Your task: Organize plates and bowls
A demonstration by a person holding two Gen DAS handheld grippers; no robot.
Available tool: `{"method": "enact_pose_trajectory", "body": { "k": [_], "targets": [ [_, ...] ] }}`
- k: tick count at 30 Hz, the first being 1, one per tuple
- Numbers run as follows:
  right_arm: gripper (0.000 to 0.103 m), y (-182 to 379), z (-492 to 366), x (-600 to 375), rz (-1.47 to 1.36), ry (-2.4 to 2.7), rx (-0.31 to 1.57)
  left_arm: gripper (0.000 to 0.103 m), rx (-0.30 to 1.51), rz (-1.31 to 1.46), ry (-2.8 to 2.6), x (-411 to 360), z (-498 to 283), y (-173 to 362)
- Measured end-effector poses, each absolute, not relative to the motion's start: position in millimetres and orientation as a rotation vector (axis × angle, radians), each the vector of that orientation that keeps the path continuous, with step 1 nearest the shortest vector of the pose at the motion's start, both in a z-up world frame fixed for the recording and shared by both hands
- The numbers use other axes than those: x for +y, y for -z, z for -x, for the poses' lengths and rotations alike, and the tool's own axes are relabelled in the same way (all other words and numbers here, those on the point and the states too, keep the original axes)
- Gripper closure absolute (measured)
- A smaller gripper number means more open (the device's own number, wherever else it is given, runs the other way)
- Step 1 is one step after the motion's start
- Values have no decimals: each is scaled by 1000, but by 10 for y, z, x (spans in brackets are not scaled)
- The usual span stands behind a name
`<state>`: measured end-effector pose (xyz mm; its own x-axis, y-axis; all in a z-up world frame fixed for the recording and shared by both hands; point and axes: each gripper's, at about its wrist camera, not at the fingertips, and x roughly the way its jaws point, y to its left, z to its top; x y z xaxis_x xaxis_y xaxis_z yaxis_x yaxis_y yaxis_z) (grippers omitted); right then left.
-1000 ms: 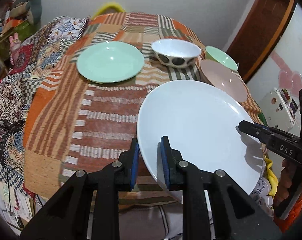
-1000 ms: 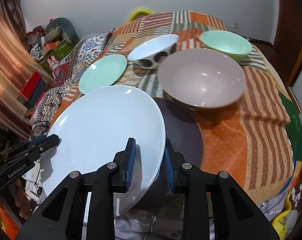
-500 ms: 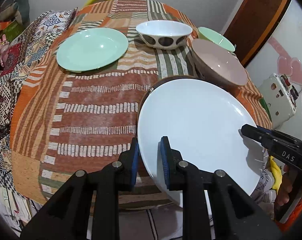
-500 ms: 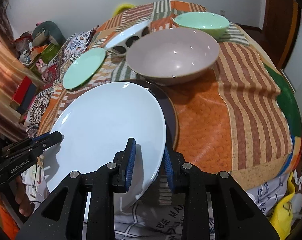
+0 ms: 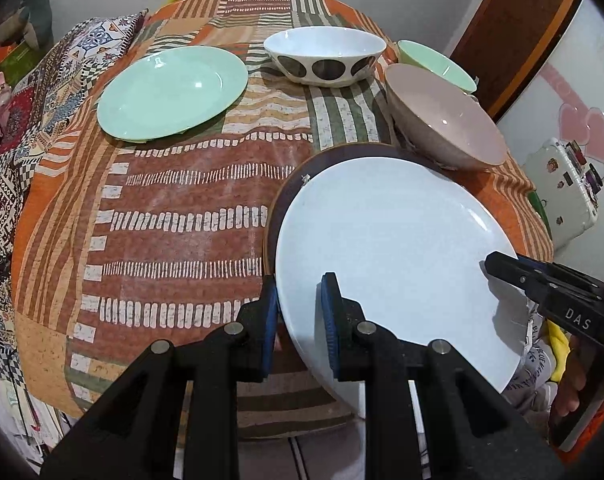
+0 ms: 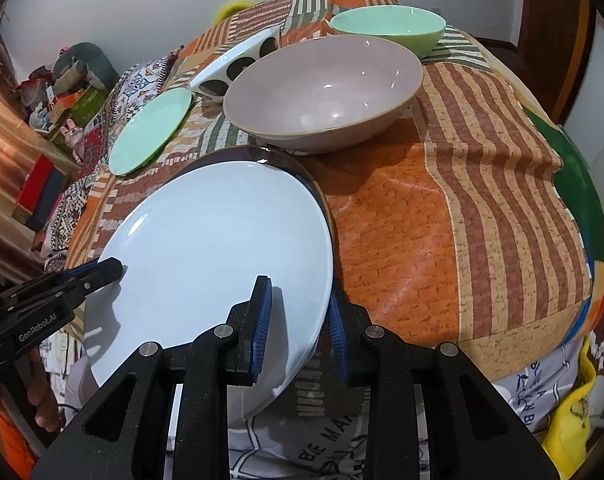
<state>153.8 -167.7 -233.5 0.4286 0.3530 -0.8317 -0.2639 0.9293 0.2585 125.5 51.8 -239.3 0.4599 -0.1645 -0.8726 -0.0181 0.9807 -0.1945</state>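
Observation:
A large white plate [image 5: 390,240] [image 6: 209,256] is held at the table's near edge by both grippers. My left gripper [image 5: 299,320] is shut on its left rim. My right gripper [image 6: 295,320] is shut on its right rim and shows in the left wrist view [image 5: 502,268]. The plate lies over a dark plate [image 5: 285,192] [image 6: 285,160] whose rim shows beneath it. Behind stand a pink bowl [image 5: 446,124] [image 6: 326,84], a white bowl with dark spots [image 5: 326,56] [image 6: 237,64], a green bowl [image 5: 434,64] [image 6: 386,26] and a green plate [image 5: 173,90] [image 6: 149,132].
The round table [image 5: 161,220] [image 6: 462,208] carries a striped patchwork cloth. A patterned sofa with clutter lies to the left [image 5: 5,160]. A white case [image 5: 562,188] and a wooden door frame [image 5: 514,28] stand to the right.
The white plate has come lower and further over the dark plate, held in both grippers throughout. Both cameras have moved closer to the table.

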Motion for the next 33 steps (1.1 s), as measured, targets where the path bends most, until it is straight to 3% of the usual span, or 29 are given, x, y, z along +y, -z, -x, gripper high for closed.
{"method": "enact_pose_trajectory", "body": {
  "k": [18, 33],
  "targets": [
    [77, 2373, -1640, -1659, -115, -393, 1059, 84, 995, 125, 166, 175, -1457, 2208],
    [77, 2343, -1789, -1555, -74, -365, 1023, 84, 1006, 194, 30, 639, -1349, 2261]
  ]
}}
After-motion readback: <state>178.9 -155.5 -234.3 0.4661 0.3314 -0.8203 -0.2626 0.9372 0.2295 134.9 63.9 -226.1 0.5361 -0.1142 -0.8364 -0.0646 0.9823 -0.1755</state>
